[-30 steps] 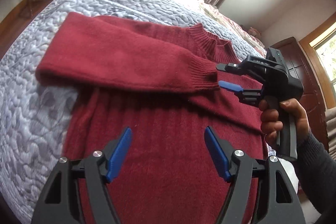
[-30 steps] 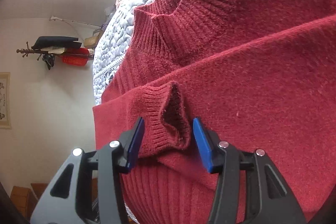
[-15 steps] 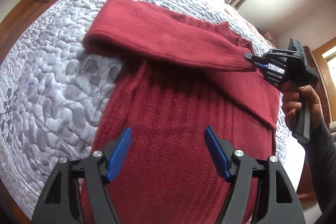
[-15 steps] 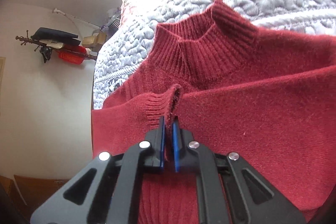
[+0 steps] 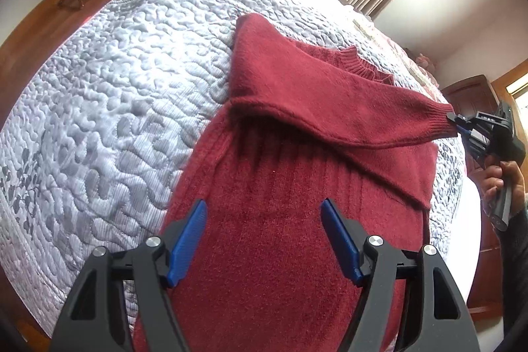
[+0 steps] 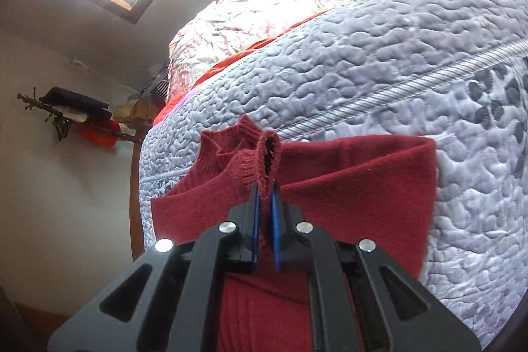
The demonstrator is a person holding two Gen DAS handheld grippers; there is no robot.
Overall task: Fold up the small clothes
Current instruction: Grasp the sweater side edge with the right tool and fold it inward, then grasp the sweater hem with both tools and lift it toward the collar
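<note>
Pinching the ribbed cuff (image 6: 264, 160) edge-on, the right claw (image 6: 265, 230) has its blue pads closed down to a thin slit with knit between them; grip sits at the very end of the sleeve (image 5: 330, 98), likely so the whole length trails as one piece and can be drawn across the chest; sleeve spans taut-ish from the shoulder fold to that claw, lifted off the body below it, shadow visible under it; left claw (image 5: 264, 236) is spread wide, nothing between the pads, hovering over the lower body of the sweater (image 5: 280, 253), probably ready to pin or take the hem; sweater lies flat on the bed's quilt (image 5: 115, 88), collar (image 6: 224, 141) just beyond the right claw's tips, second sleeve already folded across beneath; material: dark red soft fuzzy knit, vertical ribbing on the body, tighter rib at cuff and collar, limp, will sag and stretch if pulled hard; quilt is grey, puffy stippled stitching, grippy enough to hold the body still.
</note>
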